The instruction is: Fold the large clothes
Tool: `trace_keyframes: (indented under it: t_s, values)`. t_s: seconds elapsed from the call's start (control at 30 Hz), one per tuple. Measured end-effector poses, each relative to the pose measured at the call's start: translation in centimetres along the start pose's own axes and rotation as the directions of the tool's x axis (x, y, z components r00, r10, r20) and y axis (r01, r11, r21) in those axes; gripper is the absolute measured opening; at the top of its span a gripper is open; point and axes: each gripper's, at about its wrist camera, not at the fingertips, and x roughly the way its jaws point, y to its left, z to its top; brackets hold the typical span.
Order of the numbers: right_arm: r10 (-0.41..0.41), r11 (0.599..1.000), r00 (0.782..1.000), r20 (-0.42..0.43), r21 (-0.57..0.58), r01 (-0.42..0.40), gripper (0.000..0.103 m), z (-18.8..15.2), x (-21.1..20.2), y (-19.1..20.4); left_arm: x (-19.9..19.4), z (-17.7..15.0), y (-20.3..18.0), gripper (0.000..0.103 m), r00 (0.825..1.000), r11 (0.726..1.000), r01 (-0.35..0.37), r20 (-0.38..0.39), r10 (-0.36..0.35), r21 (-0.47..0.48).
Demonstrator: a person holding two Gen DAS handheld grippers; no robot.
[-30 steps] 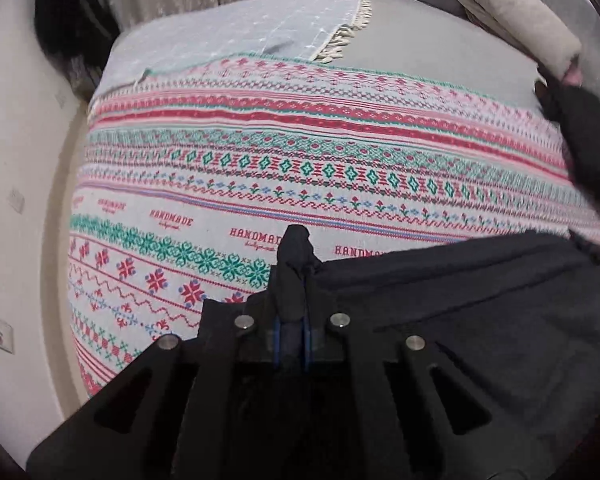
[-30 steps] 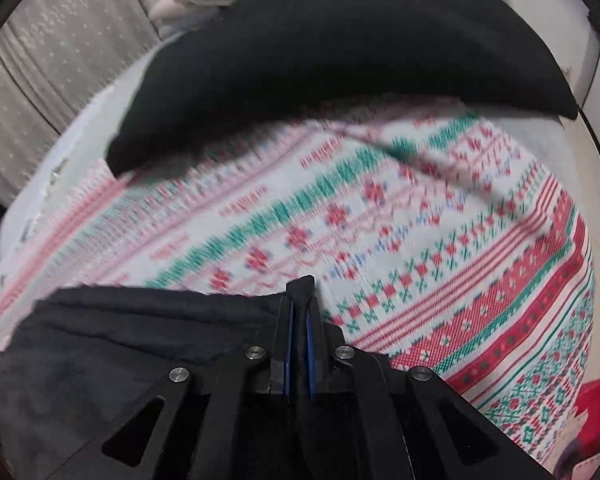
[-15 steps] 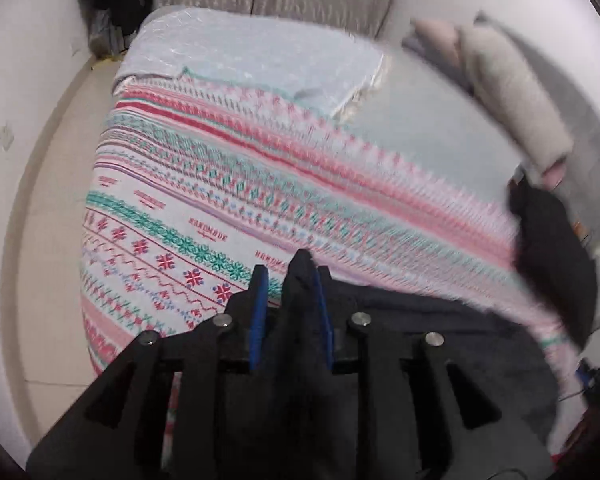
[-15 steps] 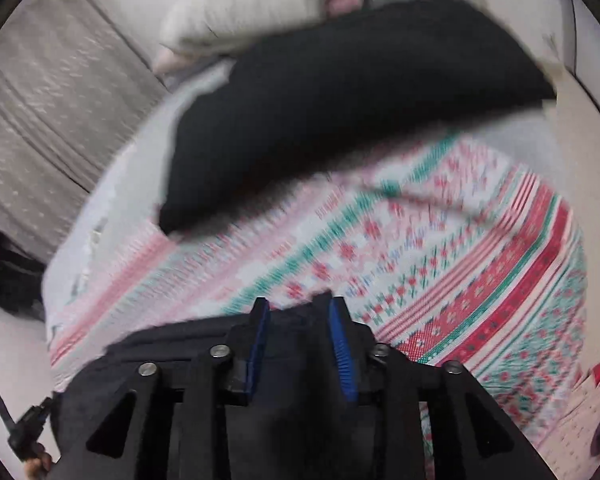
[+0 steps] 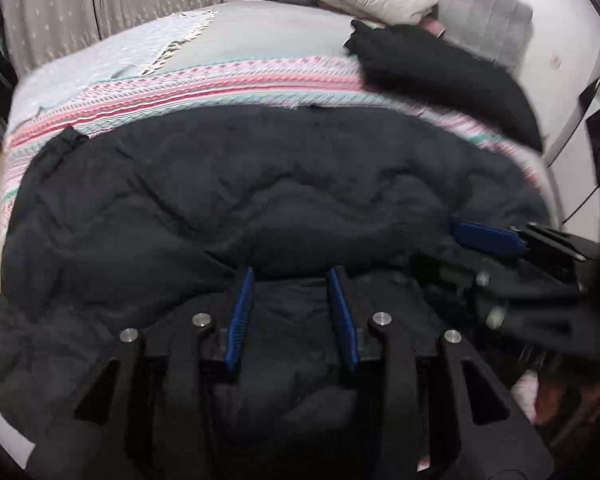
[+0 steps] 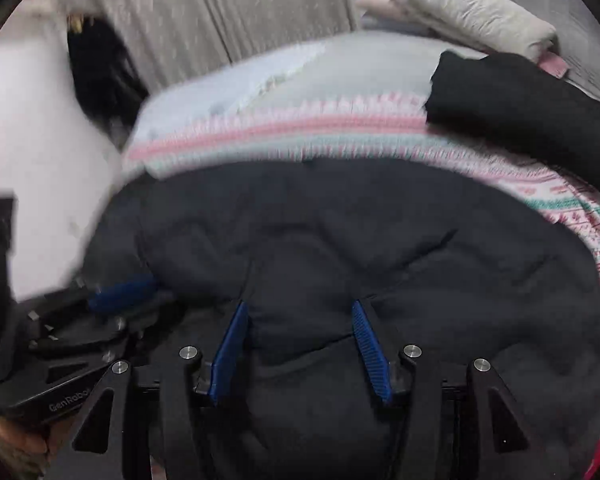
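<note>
A large black garment (image 5: pixel 260 200) lies spread and rumpled across a bed's patterned red, green and white blanket (image 5: pixel 228 88). Both grippers hover side by side over its near edge, the left gripper (image 5: pixel 290 276) and the right gripper (image 6: pixel 300 308) each spread wide, gripping nothing. A second black garment (image 6: pixel 520 108) lies beside folded pillows (image 6: pixel 472 8).

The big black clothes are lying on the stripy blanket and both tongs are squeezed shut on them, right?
Not quite. The big black clothes do lie on the stripy blanket, but both tongs are open: the left tongs in the left wrist view, the right tongs in the right wrist view.
</note>
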Motion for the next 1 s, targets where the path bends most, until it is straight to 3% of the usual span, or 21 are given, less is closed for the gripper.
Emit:
trace_keyframes:
  t_s: [0.13, 0.43, 0.57, 0.8, 0.93, 1.0]
  values:
    - [-0.057, 0.997, 0.998, -0.027, -0.046, 0.056, 0.062, -0.8, 2.2, 1.1, 1.3, -0.5, 0.4, 0.042, 0.999, 0.998, -0.051, -0.002, 0.051, 0.027]
    - [-0.033, 0.999, 0.999, -0.033, -0.024, 0.033, 0.062, -1.6, 2.8, -1.3, 1.1, -0.4, 5.3, 0.04, 0.994, 0.994, -0.104, -0.015, 0.104, -0.032]
    - [-0.029, 0.999, 0.999, -0.019, 0.026, 0.029, 0.061, -1.9, 1.4, -4.2, 0.2, -1.1, 8.4, 0.041, 0.98, 0.978, -0.199, -0.005, 0.199, -0.069]
    - [-0.191, 0.976, 0.982, 0.001, 0.102, 0.19, 0.061, -3.9, -1.4, -10.8, -0.4, -2.7, 13.8, 0.042, 0.957, 0.945, -0.289, -0.024, 0.289, -0.155]
    - [-0.312, 0.926, 0.95, -0.028, 0.217, 0.31, 0.063, -5.0, -2.7, -15.8, -0.1, -3.3, 14.4, 0.042, 0.943, 0.931, -0.331, -0.038, 0.329, -0.155]
    - [-0.303, 0.915, 0.952, -0.039, 0.268, 0.302, 0.069, -5.7, -2.4, -17.2, 0.4, -3.6, 14.3, 0.043, 0.94, 0.928, -0.342, -0.061, 0.336, -0.148]
